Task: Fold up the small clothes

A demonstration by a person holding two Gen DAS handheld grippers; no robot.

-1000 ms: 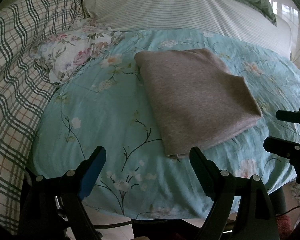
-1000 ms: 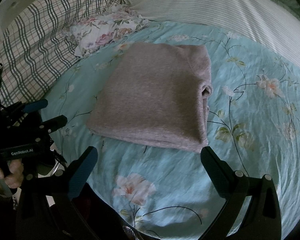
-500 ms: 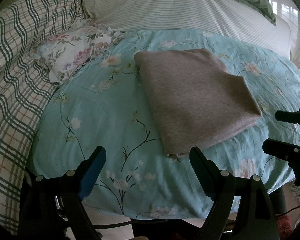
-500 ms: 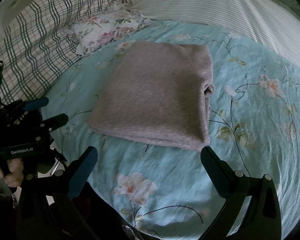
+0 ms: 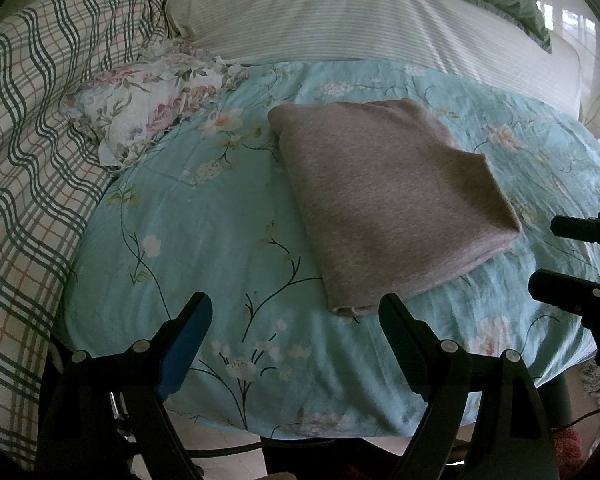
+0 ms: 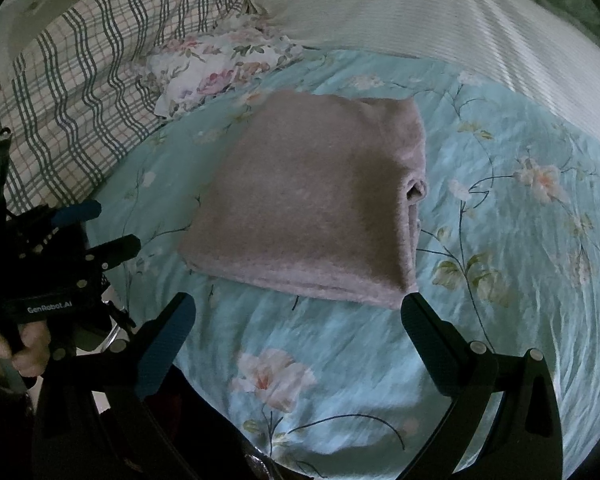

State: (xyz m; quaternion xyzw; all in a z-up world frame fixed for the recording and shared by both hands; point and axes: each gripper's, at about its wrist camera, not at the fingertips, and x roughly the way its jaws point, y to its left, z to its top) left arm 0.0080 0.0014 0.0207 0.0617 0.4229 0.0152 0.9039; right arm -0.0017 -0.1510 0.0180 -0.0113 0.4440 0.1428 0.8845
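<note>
A: Grey knit, that folded garment — it lies as a neat rectangle in the middle of the turquoise floral sheet, with layered edges showing along its near and right sides in the right wrist view.

B: So the folding looks finished for this piece?

A: I'd judge so. The stack is flat and squared, with no sleeve or loose end sticking out that I can see.

B: And the grippers?

A: Both are clear of it. The left gripper has its 2 fingers spread wide over the sheet with nothing between them, just short of the garment's near corner. The right gripper is the same — fingers wide apart, empty, at the garment's near edge, though whether its right finger grazes the corner I cannot tell.

B: Anything left to do?

A: There is a crumpled floral cloth near the plaid bedding, well apart from the grey stack. If it counts as small clothing, it is still unfolded.
</note>
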